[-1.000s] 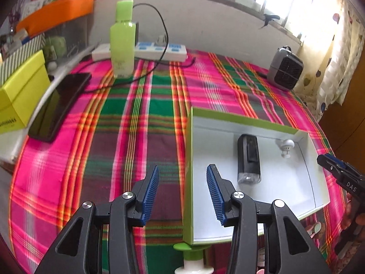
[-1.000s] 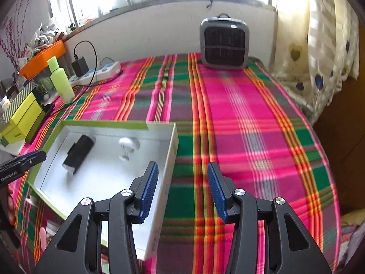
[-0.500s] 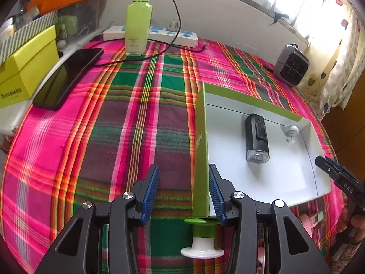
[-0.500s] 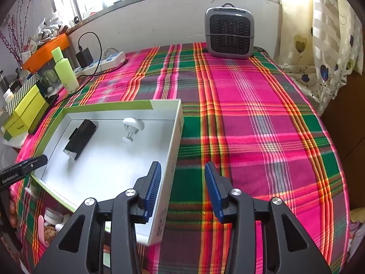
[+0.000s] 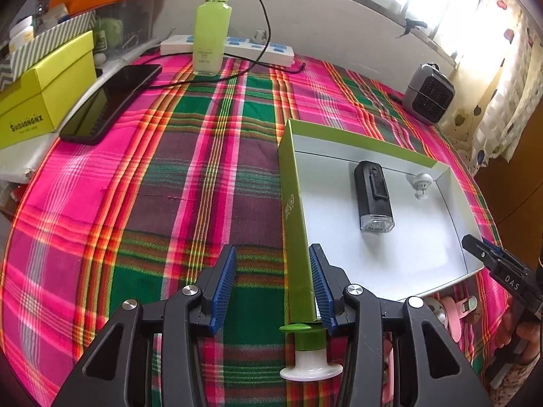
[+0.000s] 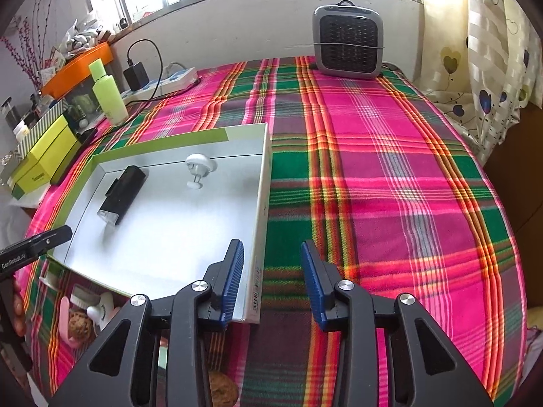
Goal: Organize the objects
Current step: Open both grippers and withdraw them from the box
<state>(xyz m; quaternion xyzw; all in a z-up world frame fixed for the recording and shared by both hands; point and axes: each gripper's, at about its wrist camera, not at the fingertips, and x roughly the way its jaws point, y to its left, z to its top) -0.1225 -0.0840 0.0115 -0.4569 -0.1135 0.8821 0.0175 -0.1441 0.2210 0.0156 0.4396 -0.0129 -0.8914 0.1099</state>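
An open box with a white inside point(image 5: 407, 254) lies on the plaid cloth. It holds a black bike light point(image 5: 373, 196) and a white knob point(image 5: 419, 183). My left gripper point(image 5: 273, 288) is open astride the box's green left wall point(image 5: 295, 237). The wall lies against the right pad and the left pad stands clear of it. In the right wrist view, my right gripper point(image 6: 273, 279) straddles the white right wall point(image 6: 259, 254). Its jaws are closing, with the wall near the left pad and a gap to the right pad. The light point(image 6: 122, 193) and the knob point(image 6: 198, 169) show there too.
A green bottle point(image 5: 212, 30), a power strip point(image 5: 237, 45), a phone point(image 5: 108, 105) and a yellow-green box point(image 5: 44, 98) line the far left. A grey heater point(image 6: 349, 47) stands at the back. Small items point(image 6: 81, 322) and a green-white piece point(image 5: 309, 352) lie at the box's near edge.
Both grippers moved forward and down over the box's side walls. The left one now has the green wall between its pads. The right jaws have narrowed around the white wall.
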